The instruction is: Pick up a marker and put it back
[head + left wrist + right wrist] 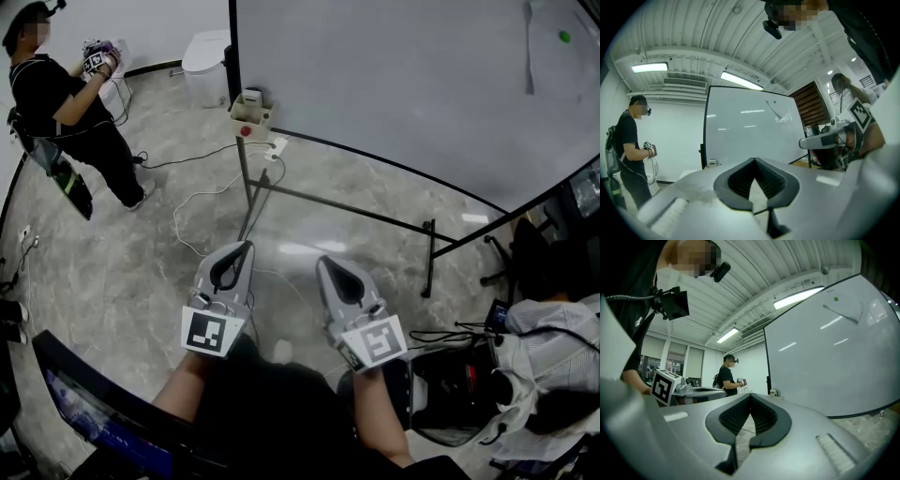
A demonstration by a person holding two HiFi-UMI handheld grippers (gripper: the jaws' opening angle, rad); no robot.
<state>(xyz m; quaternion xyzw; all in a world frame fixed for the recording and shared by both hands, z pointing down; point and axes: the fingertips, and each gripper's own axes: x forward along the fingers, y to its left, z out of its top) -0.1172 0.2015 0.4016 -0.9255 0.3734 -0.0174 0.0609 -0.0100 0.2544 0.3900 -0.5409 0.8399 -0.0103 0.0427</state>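
Observation:
A large whiteboard (403, 84) on a dark metal stand fills the upper right of the head view. A small box (250, 111) with a red spot hangs at its lower left corner. I cannot make out a marker in any view. My left gripper (246, 247) and right gripper (323, 262) are held side by side, level, over the floor in front of the board and well short of it. Both are shut with nothing between the pads. The left gripper (753, 160) and the right gripper (751, 395) each face the whiteboard (750, 126) (834, 352).
Another person (66, 103) with grippers stands at the far left. A white bin (204, 61) sits by the wall. Cables (197, 202) trail over the floor, and the stand's foot (429, 258) juts out. A seated person (553, 328) is at the right, a dark screen edge (84, 394) at lower left.

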